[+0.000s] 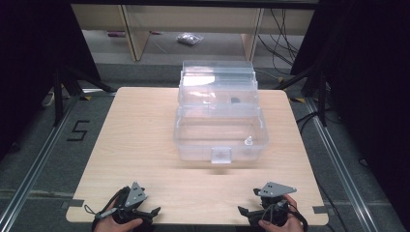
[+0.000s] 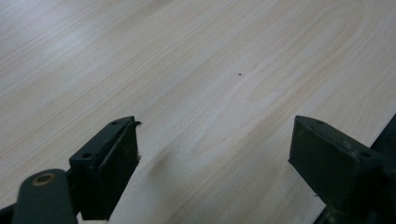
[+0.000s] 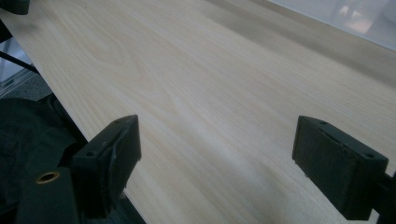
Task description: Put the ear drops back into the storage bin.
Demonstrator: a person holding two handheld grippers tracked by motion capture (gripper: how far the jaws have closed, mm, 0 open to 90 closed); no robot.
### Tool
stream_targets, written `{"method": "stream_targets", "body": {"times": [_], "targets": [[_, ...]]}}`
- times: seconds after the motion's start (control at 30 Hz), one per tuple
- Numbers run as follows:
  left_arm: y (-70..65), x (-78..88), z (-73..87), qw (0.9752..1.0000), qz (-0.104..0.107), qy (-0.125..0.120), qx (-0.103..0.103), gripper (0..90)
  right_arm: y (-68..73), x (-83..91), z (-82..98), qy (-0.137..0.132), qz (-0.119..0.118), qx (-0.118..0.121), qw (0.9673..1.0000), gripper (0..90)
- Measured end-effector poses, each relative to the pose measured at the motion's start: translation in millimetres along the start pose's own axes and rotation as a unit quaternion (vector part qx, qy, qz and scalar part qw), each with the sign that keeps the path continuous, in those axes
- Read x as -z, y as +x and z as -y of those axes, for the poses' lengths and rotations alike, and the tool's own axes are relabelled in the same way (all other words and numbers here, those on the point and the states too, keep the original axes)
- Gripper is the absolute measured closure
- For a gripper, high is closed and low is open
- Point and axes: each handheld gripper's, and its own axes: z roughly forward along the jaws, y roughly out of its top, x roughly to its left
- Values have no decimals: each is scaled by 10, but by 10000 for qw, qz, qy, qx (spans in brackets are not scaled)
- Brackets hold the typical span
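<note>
one clear plastic box (image 1: 220,130), two hand-held grippers (image 1: 153,212), one table (image 1: 135,145)

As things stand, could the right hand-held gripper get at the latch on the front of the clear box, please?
Probably yes: the right hand-held gripper is open, and bare table lies between it and the latch on the clear box.

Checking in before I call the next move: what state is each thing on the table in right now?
Clear plastic box: open, lid raised upright behind it.
Small clear piece: inside the box, near its front right corner.
Small dark item: farther back in the box; too blurred to identify.
Left gripper: open, holding nothing.
Right gripper: open, holding nothing.
</note>
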Motion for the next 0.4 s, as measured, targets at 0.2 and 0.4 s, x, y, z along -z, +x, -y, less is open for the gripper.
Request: {"method": "stream_targets", "body": {"times": [0.2,0.4], "targets": [[-9,-7,1,10000,14,5,63,151,9,40,41,7,74,-103,9999,163],[-8,-6,-1,10000,8,-4,60,151,14,33,86,136,129,-167,9997,164]]}}
